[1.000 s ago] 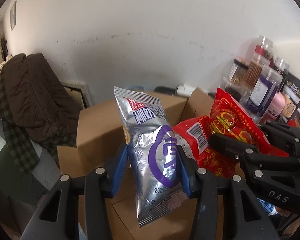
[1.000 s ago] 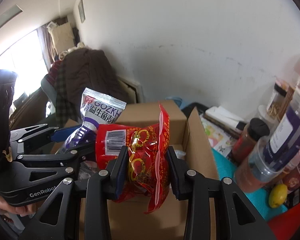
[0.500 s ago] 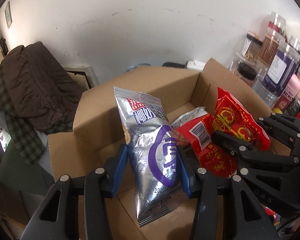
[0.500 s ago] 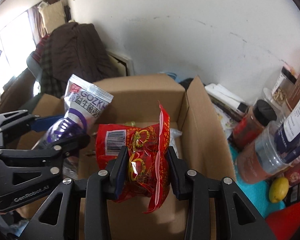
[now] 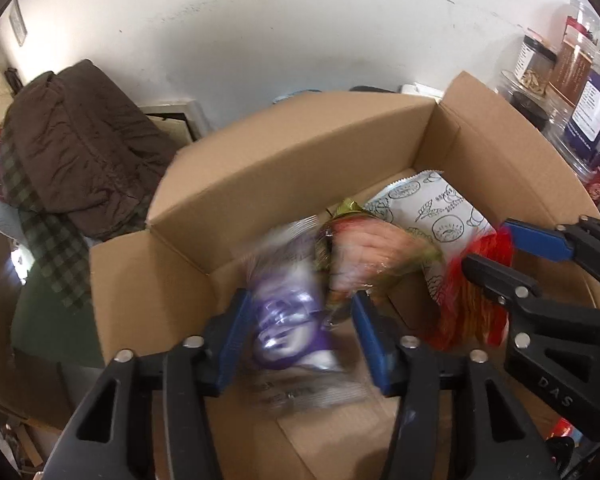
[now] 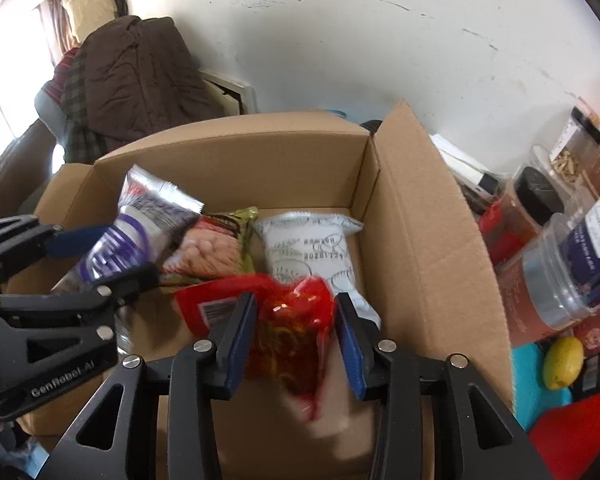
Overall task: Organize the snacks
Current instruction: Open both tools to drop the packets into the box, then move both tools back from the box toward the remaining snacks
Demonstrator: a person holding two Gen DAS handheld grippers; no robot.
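Both grippers over the open cardboard box [image 6: 420,216]. Left gripper [image 5: 300,332]: jaws have just been opening, spread, blurred silver-purple packet [image 5: 288,320] loose between them. Right gripper [image 6: 294,340]: likewise, red packet [image 6: 288,332]. White packet [image 6: 312,248] and pink-green packet [image 6: 212,252] lie inside. Only the right view shows the lemon [image 6: 562,362]; jars [image 6: 572,276] beside box.

The left tongs [image 5: 300,332] pointed steeply down over the open cardboard box [image 5: 300,148], near its left wall, and their blue-padded jaws had just been opening, so the pads stood clear of the blurred silver-and-purple snack bag [image 5: 288,328] that was between them. The right tongs [image 6: 296,332] hung just beside them on the right, tilted down at much the same angle over the middle of the box. Their jaws had also just been opening, with the blurred red snack bag [image 6: 288,328] loose between the spread pads.
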